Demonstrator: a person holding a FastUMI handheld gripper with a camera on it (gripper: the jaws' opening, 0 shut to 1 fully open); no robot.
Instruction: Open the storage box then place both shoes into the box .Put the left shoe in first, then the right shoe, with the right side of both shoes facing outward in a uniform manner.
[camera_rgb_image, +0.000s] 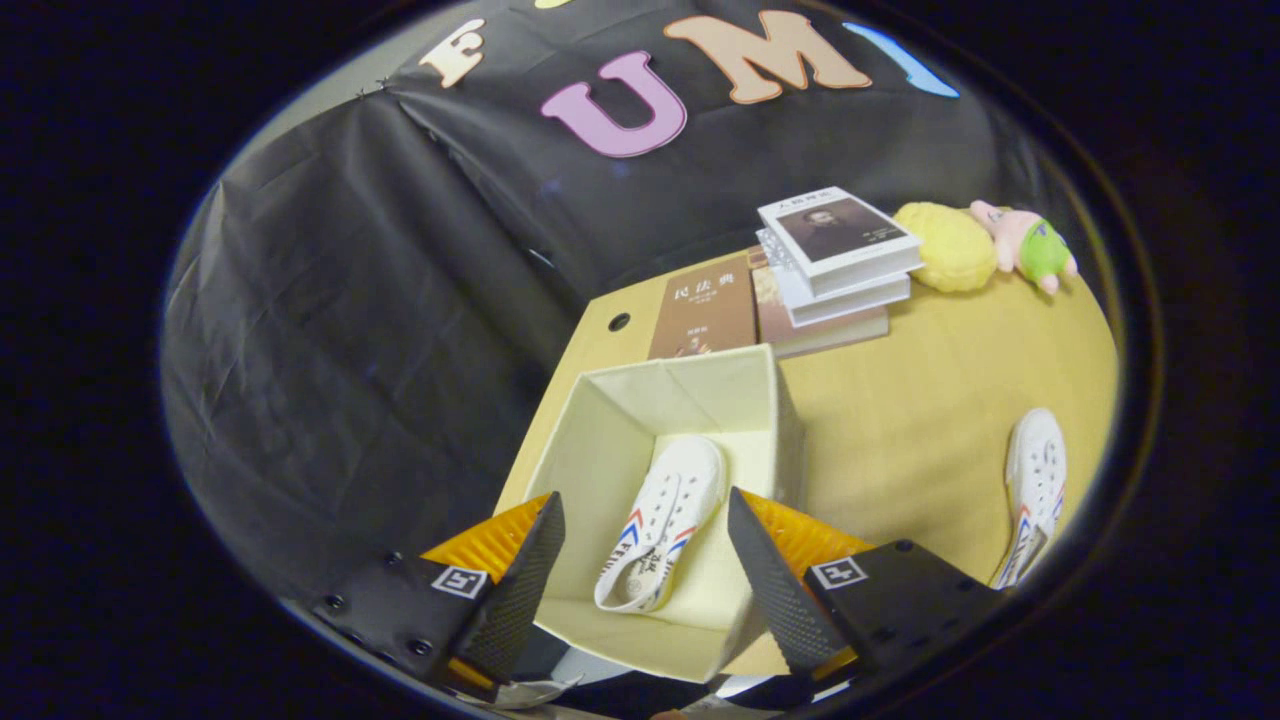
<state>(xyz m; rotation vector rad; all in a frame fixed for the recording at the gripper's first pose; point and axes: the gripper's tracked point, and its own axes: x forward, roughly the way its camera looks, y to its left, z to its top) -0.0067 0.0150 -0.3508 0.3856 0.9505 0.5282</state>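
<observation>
Inside square fabric box (610, 450): white canvas shoe (660, 525); gripper (645, 560) jaws apart.

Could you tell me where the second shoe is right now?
It lies on the yellow table, right of the open box, beyond the open hand-held gripper.

Cream box (610, 440); white shoes (665, 520), red-blue stripes; yellow table (930, 400).

One shoe (660, 525) lies in the open storage box (600, 440) on the bench (920, 400); another shoe (1035, 490) lies right of it, books (835, 265) stacked behind.
</observation>
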